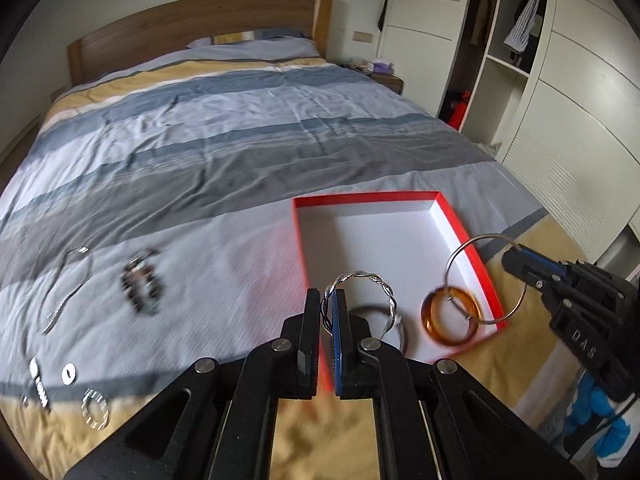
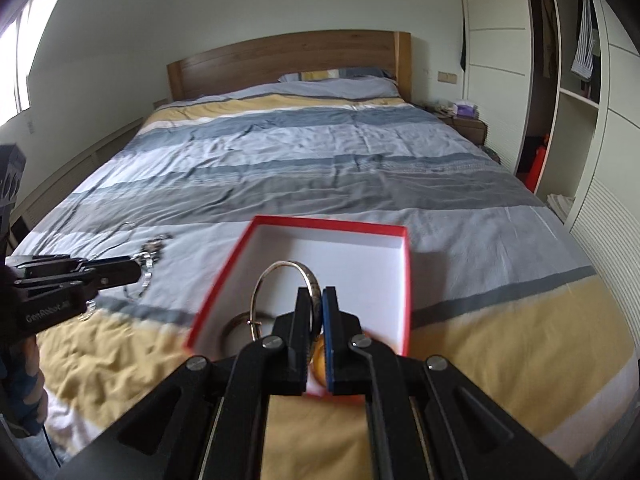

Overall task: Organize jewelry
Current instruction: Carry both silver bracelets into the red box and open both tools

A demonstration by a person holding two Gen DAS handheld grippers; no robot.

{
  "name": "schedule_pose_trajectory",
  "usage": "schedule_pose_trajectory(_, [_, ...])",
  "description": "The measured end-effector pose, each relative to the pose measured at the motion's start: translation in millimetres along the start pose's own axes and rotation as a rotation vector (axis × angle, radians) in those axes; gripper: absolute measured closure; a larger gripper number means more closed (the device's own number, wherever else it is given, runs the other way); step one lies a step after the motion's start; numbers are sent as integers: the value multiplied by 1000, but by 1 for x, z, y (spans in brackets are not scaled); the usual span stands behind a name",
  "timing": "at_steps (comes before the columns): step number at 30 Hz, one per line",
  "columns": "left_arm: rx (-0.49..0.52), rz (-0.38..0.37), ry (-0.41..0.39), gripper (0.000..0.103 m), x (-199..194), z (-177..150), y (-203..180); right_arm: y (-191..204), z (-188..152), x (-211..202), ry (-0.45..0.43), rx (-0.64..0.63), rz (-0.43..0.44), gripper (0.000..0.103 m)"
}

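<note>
left hand-held gripper (image 1: 329, 308) pinching twisted bangle (image 1: 360, 292), right hand-held gripper (image 2: 318, 304) pinching thin bangle (image 2: 280, 280) over red box (image 2: 404, 264)

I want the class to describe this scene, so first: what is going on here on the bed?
A person is sorting jewelry into a red box on the bed. The left gripper is shut on a twisted silver bangle; the right gripper is shut on a thin plain bangle. An amber bangle already lies in the box. More pieces wait on the bedspread.
</note>
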State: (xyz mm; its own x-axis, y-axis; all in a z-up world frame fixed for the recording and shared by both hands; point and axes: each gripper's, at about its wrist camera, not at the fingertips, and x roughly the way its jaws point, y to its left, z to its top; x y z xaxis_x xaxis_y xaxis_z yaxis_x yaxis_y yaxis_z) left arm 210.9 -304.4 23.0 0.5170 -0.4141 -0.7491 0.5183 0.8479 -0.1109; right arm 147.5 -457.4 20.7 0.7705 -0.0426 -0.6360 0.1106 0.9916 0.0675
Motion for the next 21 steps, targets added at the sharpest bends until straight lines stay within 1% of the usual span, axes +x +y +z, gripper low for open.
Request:
schedule_pose_trajectory(3, [11,-11,30,98,44,18,-14,-16,7,33,30,1,-11,98])
schedule_pose_trajectory(5, [14,-9,53,98,65,23,-17,-27,10,55,53,2,-14,98])
schedule_pose_trajectory(6, [11,-8,73,98,81,25,-19,-30,10,62,63,3,-13,98])
schedule_pose_trajectory(10, [14,10,125,98,121,23,-21,-45,10,98,119,-3,-3,98])
schedule_pose_trajectory(13, [12,25,157,98,141,18,-20,-50,8,115,153,-10,14,98])
schedule_pose_trajectory(15, [18,44,159,98,147,16,-17,-51,9,124,175,-30,20,98])
schedule_pose_trajectory(21, [44,72,151,97,149,15,-20,-46,5,136,200,-93,0,97])
